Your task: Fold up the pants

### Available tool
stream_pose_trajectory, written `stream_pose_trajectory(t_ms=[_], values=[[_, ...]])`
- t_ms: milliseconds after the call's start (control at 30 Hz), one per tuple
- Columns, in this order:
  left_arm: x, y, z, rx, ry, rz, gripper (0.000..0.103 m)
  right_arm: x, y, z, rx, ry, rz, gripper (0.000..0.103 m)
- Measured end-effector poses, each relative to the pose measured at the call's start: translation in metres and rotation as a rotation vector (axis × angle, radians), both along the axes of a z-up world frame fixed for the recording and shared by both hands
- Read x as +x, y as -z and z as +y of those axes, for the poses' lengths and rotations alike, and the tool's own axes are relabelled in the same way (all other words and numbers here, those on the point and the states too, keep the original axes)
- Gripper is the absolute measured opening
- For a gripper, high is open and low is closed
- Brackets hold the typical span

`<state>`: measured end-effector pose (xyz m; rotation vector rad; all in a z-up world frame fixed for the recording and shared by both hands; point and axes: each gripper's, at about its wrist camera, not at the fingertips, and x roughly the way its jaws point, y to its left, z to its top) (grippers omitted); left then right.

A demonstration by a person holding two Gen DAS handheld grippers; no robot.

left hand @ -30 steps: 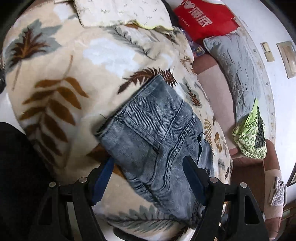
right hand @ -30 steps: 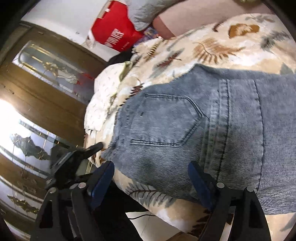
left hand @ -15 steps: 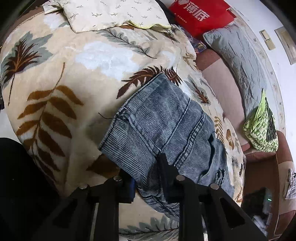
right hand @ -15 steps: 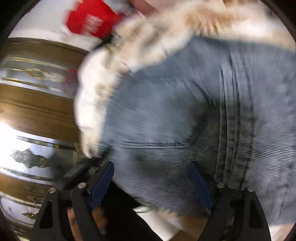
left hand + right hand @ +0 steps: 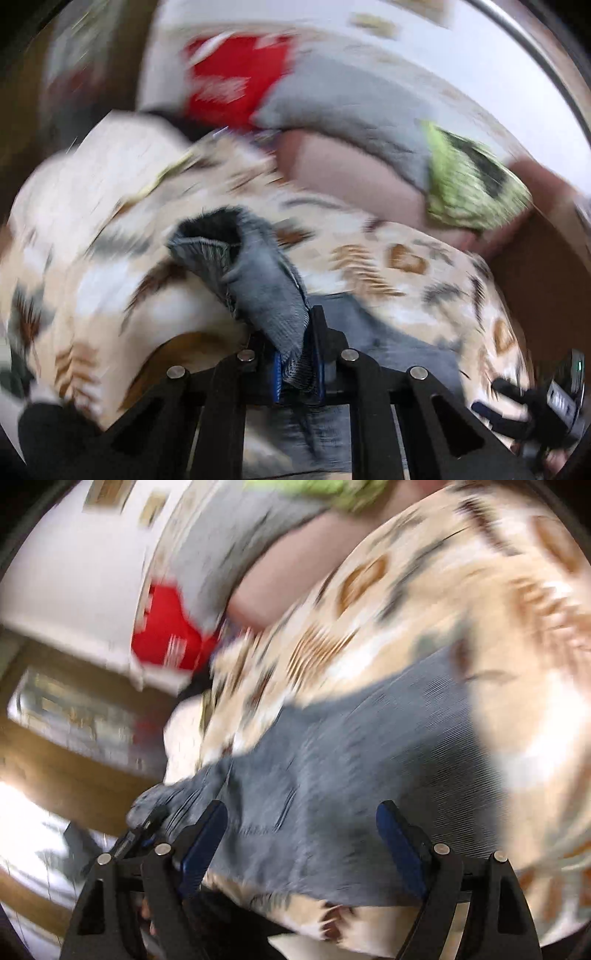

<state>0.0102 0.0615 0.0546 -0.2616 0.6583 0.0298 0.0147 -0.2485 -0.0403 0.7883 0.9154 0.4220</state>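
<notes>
1. One wide cream fleece blanket with a brown and grey leaf print [image 5: 369,236], spread over the bed, carrying everything else.
2. One pair of faded blue-grey corduroy-ribbed denim pants [image 5: 332,775], lying across the blanket's near edge, one end lifted in a bunched peak [image 5: 258,280] in the left wrist view.
3. One grey quilted pillow [image 5: 343,107], one red bag with white print [image 5: 236,77], one lime-green and black bundle [image 5: 469,184], all well back from the pants; detail lost to blur.
4. Two grippers. Left gripper [image 5: 297,373]: jaws just been closing, now pinching the pants' bunched hem, cloth plainly squeezed between the blue pads. Right gripper [image 5: 301,845]: jaws spread wide, hovering over the flat denim, pads pressing nothing.
5. Step in hand, by the look of it: first fold starting, one end raised off the blanket.
6. Next move likely calls for carrying that end over the flat part, keeping the pinch firm, with the spread right gripper pinning or catching the other edge so the cloth lands square rather than dragged.
</notes>
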Motion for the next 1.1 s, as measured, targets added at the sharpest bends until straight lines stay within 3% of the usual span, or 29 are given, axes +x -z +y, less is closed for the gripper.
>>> stream_pose_trajectory(t_ms=[133,233,333,367,400,433,467,500,567,633,667,700,767,833,933,1000,1067,1100], values=[[-0.004,-0.011,-0.090,0.114,0.200,-0.054,0.012,-0.021,0.001,-0.074,0.070,0.191,-0.023,0.085],[-0.008,0.009,-0.153,0.172,0.344,-0.022,0.011,-0.035,0.010,-0.114,0.108,0.278,-0.005,0.085],[-0.007,0.056,-0.208,0.218,0.501,0.098,0.014,-0.045,0.021,-0.135,0.115,0.317,0.015,0.085],[-0.005,0.074,-0.221,0.236,0.554,0.165,0.015,-0.048,0.025,-0.139,0.118,0.324,0.024,0.085],[-0.001,0.103,-0.230,0.220,0.596,0.289,0.015,-0.049,0.026,-0.142,0.122,0.329,0.030,0.085],[-0.001,0.116,-0.231,0.212,0.609,0.345,0.015,-0.049,0.028,-0.143,0.123,0.335,0.037,0.085],[-0.005,0.117,-0.228,0.214,0.615,0.331,0.015,-0.049,0.029,-0.145,0.112,0.337,0.047,0.085],[-0.009,0.110,-0.224,0.202,0.622,0.302,0.017,-0.047,0.032,-0.144,0.103,0.334,0.055,0.085],[-0.014,0.085,-0.207,0.126,0.649,0.272,0.051,-0.047,0.034,-0.146,0.093,0.321,0.058,0.085],[-0.025,0.056,-0.177,0.062,0.604,0.184,0.075,-0.046,0.029,-0.142,0.092,0.299,0.046,0.085],[-0.031,0.041,-0.159,0.033,0.561,0.123,0.080,-0.046,0.025,-0.135,0.095,0.287,0.035,0.085],[-0.036,0.027,-0.133,0.000,0.501,0.057,0.081,-0.047,0.019,-0.130,0.102,0.268,0.017,0.085],[-0.035,0.021,-0.099,-0.010,0.391,0.022,0.083,-0.047,0.007,-0.113,0.122,0.212,-0.017,0.085],[-0.022,0.031,-0.067,0.006,0.270,0.058,0.083,-0.043,-0.001,-0.092,0.180,0.136,-0.024,0.085],[-0.002,0.058,-0.044,0.012,0.182,0.155,0.083,-0.035,0.003,-0.059,0.302,0.043,-0.004,0.085],[0.007,0.079,-0.041,0.007,0.178,0.203,0.083,-0.034,0.018,-0.047,0.302,0.053,0.048,0.085],[0.014,0.106,-0.052,0.045,0.203,0.293,0.083,-0.031,0.053,-0.044,0.207,0.119,0.163,0.085],[0.014,0.113,-0.057,0.046,0.209,0.317,0.083,-0.031,0.071,-0.047,0.226,0.146,0.214,0.076]])
